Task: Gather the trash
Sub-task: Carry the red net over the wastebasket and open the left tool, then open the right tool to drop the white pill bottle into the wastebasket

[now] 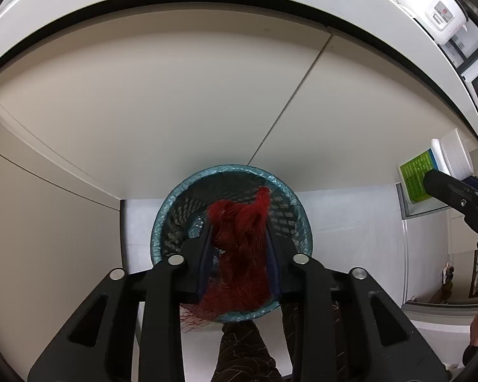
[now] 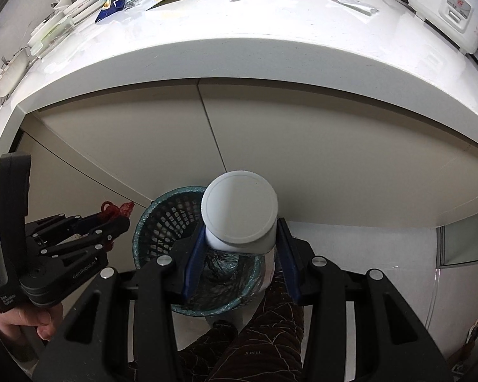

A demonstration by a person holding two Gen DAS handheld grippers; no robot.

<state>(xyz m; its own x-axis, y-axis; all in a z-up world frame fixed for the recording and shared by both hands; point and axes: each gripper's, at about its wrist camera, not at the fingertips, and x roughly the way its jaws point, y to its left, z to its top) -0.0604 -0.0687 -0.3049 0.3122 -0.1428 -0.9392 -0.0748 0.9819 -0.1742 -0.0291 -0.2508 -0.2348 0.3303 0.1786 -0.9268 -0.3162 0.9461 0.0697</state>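
A red net (image 1: pixel 239 248) is gripped by the left claw (image 1: pixel 239 238) above the bin (image 1: pixel 162 219) (ready to drop). A white jar (image 2: pixel 240 213) is squeezed by the right claw (image 2: pixel 240 238), near the bin too.

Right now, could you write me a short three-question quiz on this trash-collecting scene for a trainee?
1. True or false: the left gripper is shut on a red mesh bag.
2. What does the right gripper hold? A) a white lidded container B) a blue snack packet C) a pair of scissors
3. Fill in: both grippers are held above the teal ____ on the floor, lined with a bag.

Key
1. True; the mesh bunches between its fingers, over the wastebasket.
2. A; the white lidded container sits between the blue pads.
3. Wastebasket; its rim also shows in the right wrist view.
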